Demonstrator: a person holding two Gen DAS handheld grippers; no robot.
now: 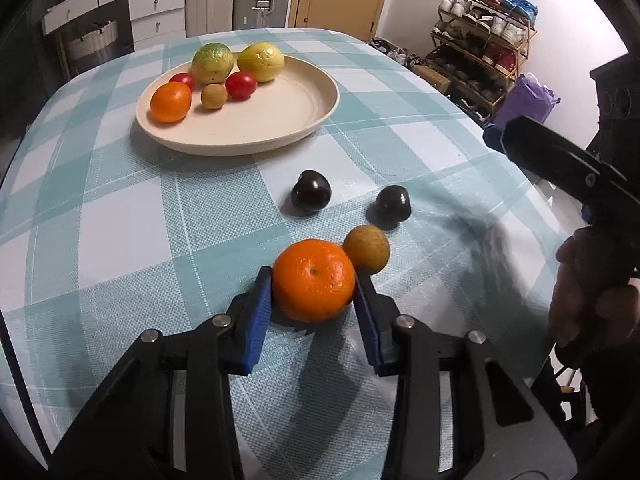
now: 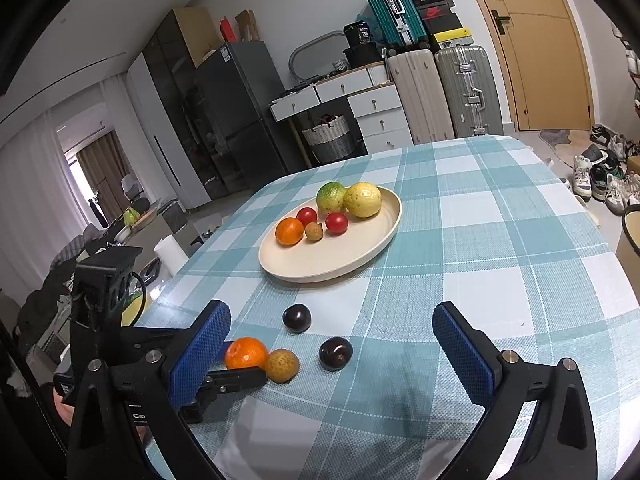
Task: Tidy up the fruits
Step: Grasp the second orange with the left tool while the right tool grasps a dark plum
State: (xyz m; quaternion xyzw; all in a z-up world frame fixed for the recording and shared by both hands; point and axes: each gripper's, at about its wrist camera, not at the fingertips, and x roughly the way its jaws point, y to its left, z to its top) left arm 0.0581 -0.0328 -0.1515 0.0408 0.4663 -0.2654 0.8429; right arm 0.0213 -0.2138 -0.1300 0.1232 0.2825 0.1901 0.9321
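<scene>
My left gripper (image 1: 314,280) is shut on an orange (image 1: 314,280) that rests on the checked tablecloth; the orange also shows in the right wrist view (image 2: 246,353). A small tan fruit (image 1: 367,250) touches the orange on its right. Two dark plums (image 1: 311,196) (image 1: 393,206) lie just beyond. A cream plate (image 1: 280,120) farther back holds an orange (image 1: 171,101), two red fruits, a small tan fruit, a green-yellow fruit and a yellow one. My right gripper (image 2: 332,344) is open and empty above the table, with a plum (image 2: 335,353) between its fingers' lines.
The blue-and-white checked tablecloth (image 2: 500,240) covers the whole table. Its right edge drops off toward a shoe rack (image 1: 480,40). Suitcases (image 2: 464,88), drawers and a fridge stand behind the table. The right gripper's body (image 1: 568,160) hangs at the right of the left wrist view.
</scene>
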